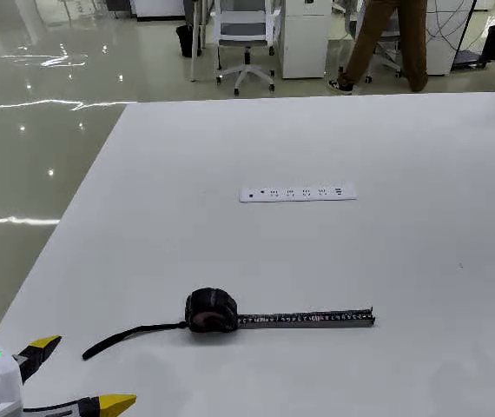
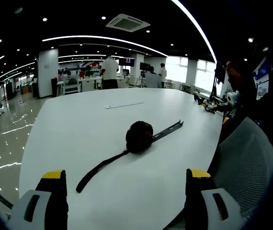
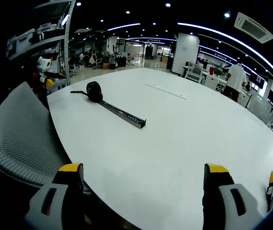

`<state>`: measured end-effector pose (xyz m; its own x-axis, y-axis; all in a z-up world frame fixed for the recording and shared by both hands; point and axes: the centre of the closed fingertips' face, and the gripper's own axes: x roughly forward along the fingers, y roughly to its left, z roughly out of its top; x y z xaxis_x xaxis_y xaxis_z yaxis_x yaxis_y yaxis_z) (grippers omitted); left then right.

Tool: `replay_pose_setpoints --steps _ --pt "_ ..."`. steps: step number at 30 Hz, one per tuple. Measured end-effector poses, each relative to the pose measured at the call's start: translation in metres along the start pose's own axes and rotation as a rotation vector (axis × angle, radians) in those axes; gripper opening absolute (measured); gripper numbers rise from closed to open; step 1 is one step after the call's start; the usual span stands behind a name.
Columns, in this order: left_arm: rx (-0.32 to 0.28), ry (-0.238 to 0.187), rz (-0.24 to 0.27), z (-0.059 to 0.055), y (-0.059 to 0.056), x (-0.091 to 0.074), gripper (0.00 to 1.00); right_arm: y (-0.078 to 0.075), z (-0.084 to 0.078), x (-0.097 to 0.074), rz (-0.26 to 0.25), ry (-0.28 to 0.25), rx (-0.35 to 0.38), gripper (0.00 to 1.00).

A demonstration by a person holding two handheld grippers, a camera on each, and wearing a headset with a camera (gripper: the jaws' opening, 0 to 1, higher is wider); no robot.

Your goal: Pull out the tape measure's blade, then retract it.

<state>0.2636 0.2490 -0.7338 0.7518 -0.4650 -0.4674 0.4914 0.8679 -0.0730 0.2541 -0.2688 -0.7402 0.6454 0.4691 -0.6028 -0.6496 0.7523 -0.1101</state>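
Observation:
A black tape measure (image 1: 211, 311) lies on the white table (image 1: 334, 139), its blade (image 1: 306, 319) pulled out to the right and its black wrist strap (image 1: 130, 337) trailing left. My left gripper (image 1: 81, 373) hovers open at the table's near left corner, well short of the strap. In the left gripper view the tape measure (image 2: 139, 136) lies ahead between the yellow-tipped fingers (image 2: 54, 176), untouched. In the right gripper view the tape measure (image 3: 94, 91) and its blade (image 3: 124, 114) lie far ahead; my right gripper (image 3: 143, 175) is open and holds nothing.
A white power strip (image 1: 297, 193) lies mid-table beyond the tape measure. A grey mesh chair back (image 3: 21, 139) stands at the table's near edge. A person (image 1: 386, 43) and office chairs (image 1: 246, 39) stand across the shiny floor behind the table.

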Motion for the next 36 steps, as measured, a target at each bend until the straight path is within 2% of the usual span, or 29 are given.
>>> replay_pose_setpoints --steps 14,20,29,32,36 --pt "0.005 0.002 0.002 0.009 -0.004 0.002 1.00 0.000 0.002 0.003 0.011 0.010 -0.016 1.00" --pt "0.000 0.005 -0.001 0.009 -0.006 0.004 1.00 -0.001 0.001 0.004 0.012 0.011 -0.011 1.00" --pt "-0.004 0.010 0.001 0.010 -0.008 0.009 1.00 -0.002 0.007 0.008 0.020 0.007 -0.019 1.00" --pt "-0.015 -0.001 0.008 0.017 -0.008 0.012 1.00 -0.001 0.008 0.011 0.032 0.018 -0.041 1.00" --pt "0.006 -0.010 0.022 0.034 -0.014 0.025 1.00 -0.003 0.015 0.021 0.066 0.048 -0.098 1.00"
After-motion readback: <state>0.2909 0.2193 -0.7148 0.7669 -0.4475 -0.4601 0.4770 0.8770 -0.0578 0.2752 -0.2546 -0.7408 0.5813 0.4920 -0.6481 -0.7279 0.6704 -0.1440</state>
